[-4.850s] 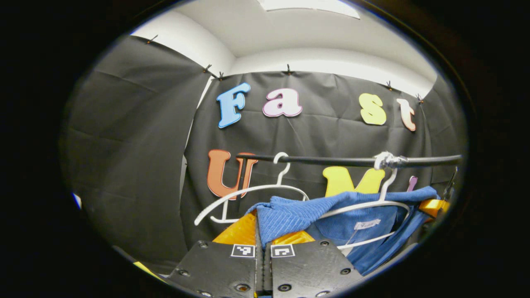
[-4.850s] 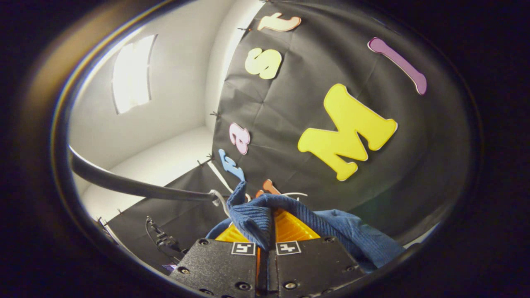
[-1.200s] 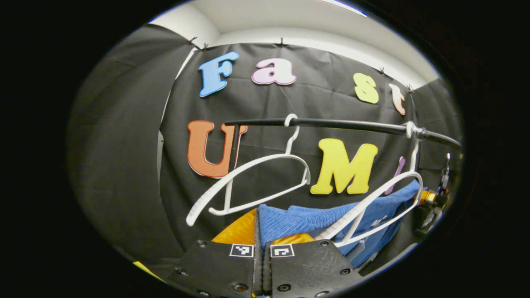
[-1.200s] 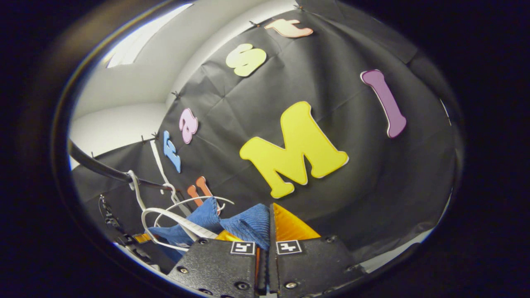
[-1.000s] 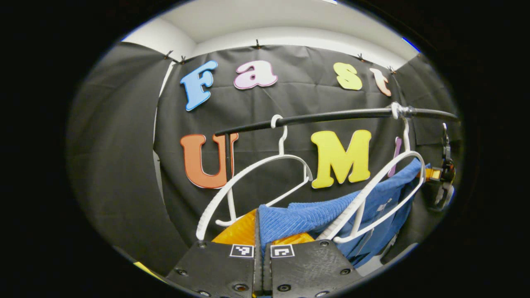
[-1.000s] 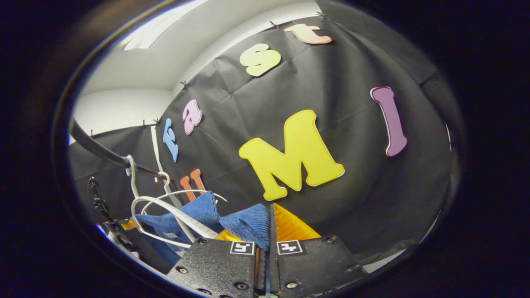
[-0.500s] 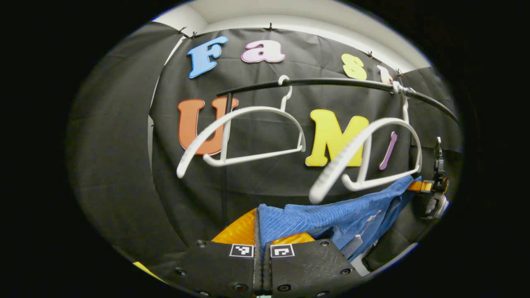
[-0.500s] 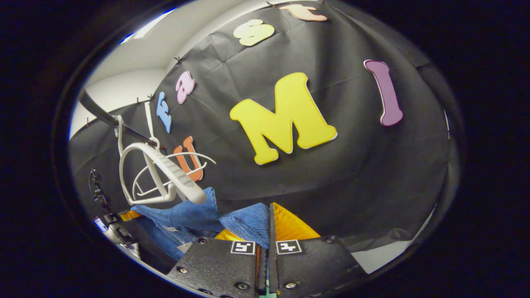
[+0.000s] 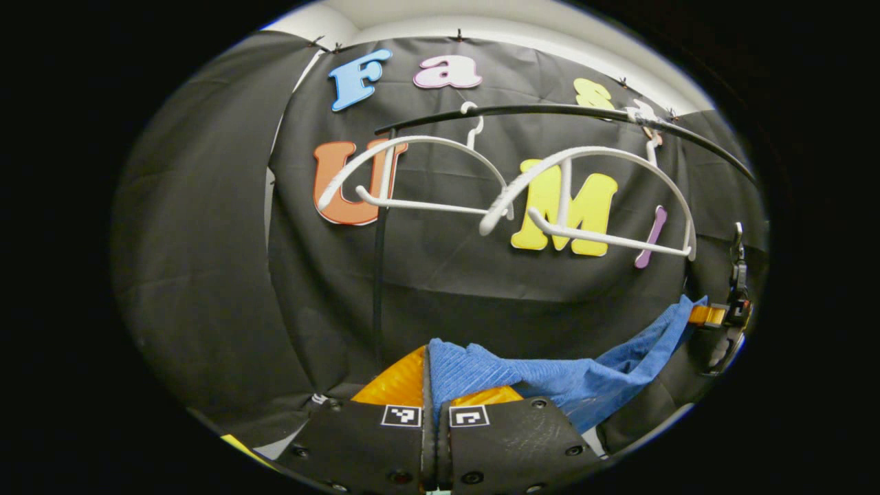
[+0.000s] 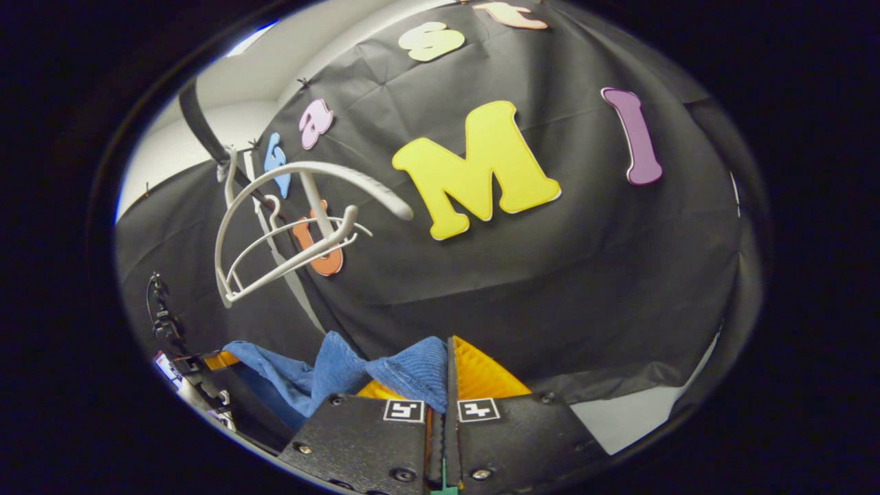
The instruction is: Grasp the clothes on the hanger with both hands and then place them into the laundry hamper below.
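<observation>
A blue ribbed garment (image 9: pixel 550 375) stretches between my two grippers, off its hanger and well below the rail. In the left gripper view my left gripper (image 9: pixel 430 375) is shut on one end of it, and the cloth runs right to the other gripper (image 9: pixel 715 317) at the far edge. The right gripper view has my right gripper (image 10: pixel 448 371) shut on the garment's other end (image 10: pixel 405 371). The white hanger (image 9: pixel 591 196) that carried it swings bare on the black rail (image 9: pixel 564 111). The hamper is hidden.
A second bare white hanger (image 9: pixel 412 175) hangs on the rail to the left, by the rail's black upright post (image 9: pixel 377 275). In the right gripper view both hangers (image 10: pixel 289 227) sit up left. Pale floor (image 10: pixel 619 419) shows under the wall cloth.
Both grippers have dropped with the garment, which has slid fully off the hanger. The freed hanger has swung up and now hangs bare above the cloth.
</observation>
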Demonstrator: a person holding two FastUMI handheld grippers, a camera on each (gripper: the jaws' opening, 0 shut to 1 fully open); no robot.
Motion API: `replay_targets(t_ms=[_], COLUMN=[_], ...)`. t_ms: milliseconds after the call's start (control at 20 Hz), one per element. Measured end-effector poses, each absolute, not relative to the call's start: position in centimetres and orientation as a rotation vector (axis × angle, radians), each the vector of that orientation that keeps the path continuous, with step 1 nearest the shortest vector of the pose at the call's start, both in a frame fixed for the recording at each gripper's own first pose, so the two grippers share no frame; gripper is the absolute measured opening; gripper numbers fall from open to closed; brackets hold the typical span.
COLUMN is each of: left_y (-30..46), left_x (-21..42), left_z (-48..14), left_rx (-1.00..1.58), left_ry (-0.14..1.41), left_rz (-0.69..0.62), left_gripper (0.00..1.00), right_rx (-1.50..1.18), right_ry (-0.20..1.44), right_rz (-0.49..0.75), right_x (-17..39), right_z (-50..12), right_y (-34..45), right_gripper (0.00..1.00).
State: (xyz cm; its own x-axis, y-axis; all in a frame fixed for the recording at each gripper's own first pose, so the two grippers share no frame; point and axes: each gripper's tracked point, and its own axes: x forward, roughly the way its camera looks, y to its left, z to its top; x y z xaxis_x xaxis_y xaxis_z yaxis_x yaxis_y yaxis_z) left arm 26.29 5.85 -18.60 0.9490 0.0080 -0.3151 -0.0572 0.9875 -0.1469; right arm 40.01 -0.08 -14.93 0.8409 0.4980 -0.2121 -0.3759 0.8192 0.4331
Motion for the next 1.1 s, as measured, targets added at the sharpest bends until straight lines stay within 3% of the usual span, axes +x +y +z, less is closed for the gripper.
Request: replay_targets(t_ms=[550, 600, 650, 750, 800, 850, 900, 1100], left_y=[-3.0, -3.7, -4.6, -6.0, -6.7, -7.4, -8.1, -8.5], left_x=[21.7, 21.2, 20.8, 19.8, 19.3, 18.6, 18.1, 16.2], left_z=[-15.3, -15.0, -14.8, -14.3, -14.3, -14.2, -14.5, -18.9], left_rx=[-0.15, -0.146, -0.146, -0.16, -0.172, -0.187, -0.198, -0.222], left_ry=[0.285, 0.284, 0.284, 0.281, 0.283, 0.284, 0.293, 0.363], left_rz=[-0.104, -0.118, -0.129, -0.159, -0.181, -0.204, -0.229, -0.223], left_gripper=[0.01, 0.07, 0.01, 0.01, 0.07, 0.07, 0.01, 0.01], right_rx=[0.419, 0.409, 0.4, 0.388, 0.387, 0.382, 0.378, 0.353], right_ry=[0.365, 0.364, 0.359, 0.366, 0.375, 0.382, 0.389, 0.482], right_rz=[0.663, 0.686, 0.705, 0.74, 0.75, 0.758, 0.764, 0.733], right_x=[29.2, 28.0, 27.1, 25.4, 24.7, 23.8, 23.2, 21.7], right_z=[-13.0, -12.7, -12.2, -12.0, -12.0, -12.2, -12.6, -17.6], right_y=[10.3, 11.4, 12.4, 14.1, 14.7, 14.9, 14.9, 14.3], right_gripper=[0.05, 0.05, 0.05, 0.05, 0.05, 0.05, 0.05, 0.05])
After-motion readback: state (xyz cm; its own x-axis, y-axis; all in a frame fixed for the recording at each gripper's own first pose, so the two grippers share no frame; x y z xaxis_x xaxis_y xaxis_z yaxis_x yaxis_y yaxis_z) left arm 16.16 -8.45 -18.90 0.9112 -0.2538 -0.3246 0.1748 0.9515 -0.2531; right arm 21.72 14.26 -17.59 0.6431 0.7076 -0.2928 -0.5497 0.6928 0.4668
